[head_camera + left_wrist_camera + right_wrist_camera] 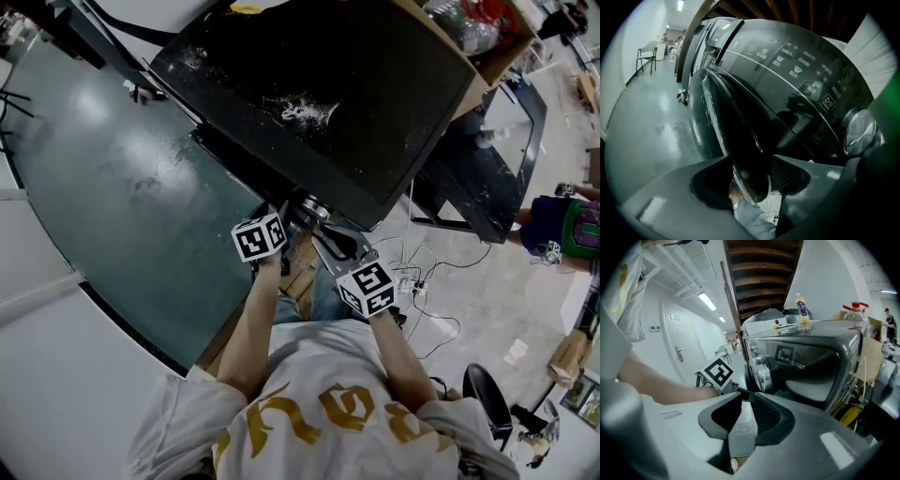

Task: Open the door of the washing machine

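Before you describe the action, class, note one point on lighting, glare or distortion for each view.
Head view: dim overall, the top of the washing machine nearly black, only a white smear catching light. Left gripper view: fisheye bows the door rim; ceiling light glares off the floor. Right gripper view: brightest, a strip light overhead, the dial glinting.

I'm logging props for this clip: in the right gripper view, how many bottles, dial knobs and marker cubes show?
Bottles: 2, the yellow-labelled bottle and the red-capped bottle
Dial knob: 1
Marker cube: 1
Total: 4
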A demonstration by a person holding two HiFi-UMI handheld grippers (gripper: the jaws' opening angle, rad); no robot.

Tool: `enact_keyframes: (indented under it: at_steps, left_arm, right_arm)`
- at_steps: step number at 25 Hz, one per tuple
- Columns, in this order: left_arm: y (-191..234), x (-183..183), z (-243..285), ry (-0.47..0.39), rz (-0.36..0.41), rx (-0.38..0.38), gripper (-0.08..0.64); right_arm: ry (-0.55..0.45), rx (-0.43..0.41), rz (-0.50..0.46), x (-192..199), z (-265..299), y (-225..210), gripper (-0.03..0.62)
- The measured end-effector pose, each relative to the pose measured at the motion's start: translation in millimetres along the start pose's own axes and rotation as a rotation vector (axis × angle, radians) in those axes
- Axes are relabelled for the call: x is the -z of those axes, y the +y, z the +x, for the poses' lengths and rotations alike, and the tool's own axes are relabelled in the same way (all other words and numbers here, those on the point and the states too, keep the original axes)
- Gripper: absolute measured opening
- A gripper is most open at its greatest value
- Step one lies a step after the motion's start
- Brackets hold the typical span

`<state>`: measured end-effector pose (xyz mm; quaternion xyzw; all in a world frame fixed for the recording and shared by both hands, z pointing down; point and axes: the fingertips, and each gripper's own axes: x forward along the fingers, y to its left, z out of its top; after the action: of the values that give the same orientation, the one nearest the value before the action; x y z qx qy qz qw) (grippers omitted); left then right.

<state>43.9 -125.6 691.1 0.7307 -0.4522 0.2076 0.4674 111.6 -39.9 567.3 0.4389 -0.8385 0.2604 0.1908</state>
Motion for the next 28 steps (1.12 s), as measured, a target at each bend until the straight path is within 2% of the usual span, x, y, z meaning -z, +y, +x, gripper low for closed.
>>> enact_keyframes:
  at_steps: [9, 28]
  left_arm:
    - [4.6, 1.3, -3.7, -0.005, 0.0, 0.019, 0.233]
    - [34.0, 20.3, -35.2, 0.015, 0.045, -0.008, 0.218]
  right_arm:
    - [-0.004, 0.001, -0.011, -1.1, 3.4, 8.9, 0.095]
    - [-0.017, -0.013, -0.044, -7.2, 13.4, 34.0, 0.092]
